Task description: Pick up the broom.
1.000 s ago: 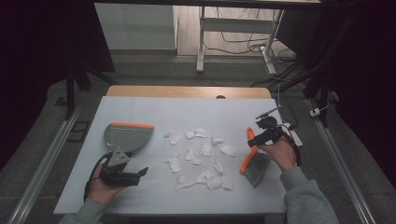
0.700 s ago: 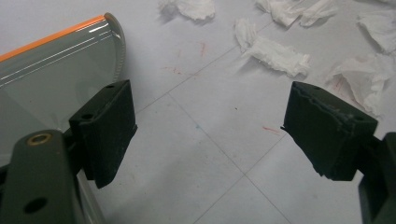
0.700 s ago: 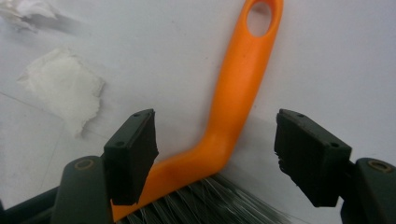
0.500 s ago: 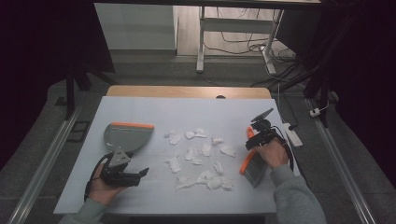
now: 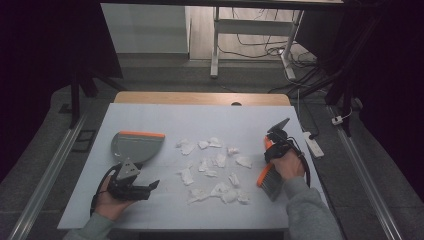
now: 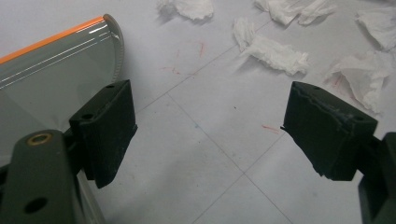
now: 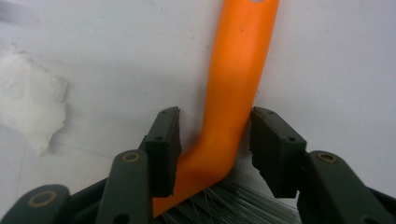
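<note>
A hand brush [image 5: 267, 180] with an orange handle [image 7: 238, 70] and grey bristles [image 7: 233, 205] lies flat at the table's right. My right gripper [image 5: 271, 149] is down over it, and in the right gripper view [image 7: 215, 140] the jaws straddle the handle: the right jaw touches it, the left one stands a little off. A grey dustpan [image 5: 137, 145] with an orange lip lies at the left. My left gripper [image 5: 150, 187] rests just in front of it, open and holding nothing [image 6: 208, 126]; the dustpan [image 6: 51, 70] is beside its left jaw. Several torn white paper scraps [image 5: 215, 160] lie between the two.
The white table top [image 5: 165, 117] has bare room at the back and front left. Scraps [image 6: 275, 49] lie just beyond my left jaws, and one scrap [image 7: 28, 98] is left of the brush handle. A cable and power strip [image 5: 312, 145] hang off the right edge.
My right gripper has come down from above the table onto the brush handle. The left gripper, dustpan and scraps have stayed put.
</note>
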`<act>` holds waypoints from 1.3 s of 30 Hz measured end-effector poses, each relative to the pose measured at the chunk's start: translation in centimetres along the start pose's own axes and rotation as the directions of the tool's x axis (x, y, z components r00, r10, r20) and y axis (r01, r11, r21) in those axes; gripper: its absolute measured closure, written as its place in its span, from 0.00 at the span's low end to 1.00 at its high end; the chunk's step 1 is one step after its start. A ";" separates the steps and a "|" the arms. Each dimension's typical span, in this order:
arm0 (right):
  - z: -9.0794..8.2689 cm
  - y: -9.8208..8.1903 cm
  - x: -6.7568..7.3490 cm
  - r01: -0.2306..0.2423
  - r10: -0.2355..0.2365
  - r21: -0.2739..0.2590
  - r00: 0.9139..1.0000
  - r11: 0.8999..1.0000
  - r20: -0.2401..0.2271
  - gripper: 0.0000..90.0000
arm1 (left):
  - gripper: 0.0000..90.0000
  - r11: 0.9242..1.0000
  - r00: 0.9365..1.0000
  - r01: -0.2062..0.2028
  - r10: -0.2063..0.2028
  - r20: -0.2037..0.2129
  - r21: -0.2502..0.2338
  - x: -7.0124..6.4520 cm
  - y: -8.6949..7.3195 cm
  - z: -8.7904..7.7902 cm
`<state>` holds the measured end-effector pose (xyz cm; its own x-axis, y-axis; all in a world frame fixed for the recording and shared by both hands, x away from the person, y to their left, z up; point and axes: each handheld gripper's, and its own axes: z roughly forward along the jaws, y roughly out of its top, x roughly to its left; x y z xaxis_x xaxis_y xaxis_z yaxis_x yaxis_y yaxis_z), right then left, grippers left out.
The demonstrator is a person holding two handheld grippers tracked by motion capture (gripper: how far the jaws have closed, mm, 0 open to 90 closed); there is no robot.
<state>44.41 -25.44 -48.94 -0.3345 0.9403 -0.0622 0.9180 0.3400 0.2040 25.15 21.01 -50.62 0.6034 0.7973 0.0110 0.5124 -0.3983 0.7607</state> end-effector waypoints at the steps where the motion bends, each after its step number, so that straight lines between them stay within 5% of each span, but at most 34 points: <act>1: 0.0 0.0 0.2 0.003 -0.003 0.000 1.000 1.000 0.008 0.64 | 0.20 1.000 1.000 -0.001 0.001 0.000 0.000 0.0 0.0 0.0; 6: -0.1 -0.4 0.3 -0.015 0.015 -0.036 1.000 0.999 0.015 0.74 | 0.20 1.000 1.000 -0.009 0.009 -0.003 -0.003 -0.2 0.0 -0.2; 12: -0.2 -0.4 0.8 0.043 -0.042 -0.039 0.999 0.998 0.028 0.78 | 0.20 1.000 1.000 -0.018 0.018 -0.010 -0.005 -0.3 0.0 -0.2; 23: -0.8 -1.2 -0.6 0.125 -0.130 -0.061 0.987 0.990 -0.089 0.79 | 0.20 1.000 1.000 -0.006 0.006 -0.015 -0.001 0.0 -0.1 0.0; 33: -2.9 -2.4 -3.3 0.076 -0.103 -0.134 0.972 0.988 -0.212 0.79 | 0.20 1.000 1.000 -0.005 0.005 -0.018 -0.003 0.1 -0.1 -0.1; 39: -5.3 -3.0 -4.4 0.052 -0.107 -0.217 0.962 0.975 -0.253 0.79 | 0.20 1.000 1.000 -0.003 0.003 -0.019 -0.001 0.1 0.0 0.1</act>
<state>41.96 -30.67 -44.06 -0.4739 0.8649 0.1651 0.8312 0.3776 0.4079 25.24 21.02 -50.70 0.5930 0.8048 0.0254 0.5100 -0.3998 0.7616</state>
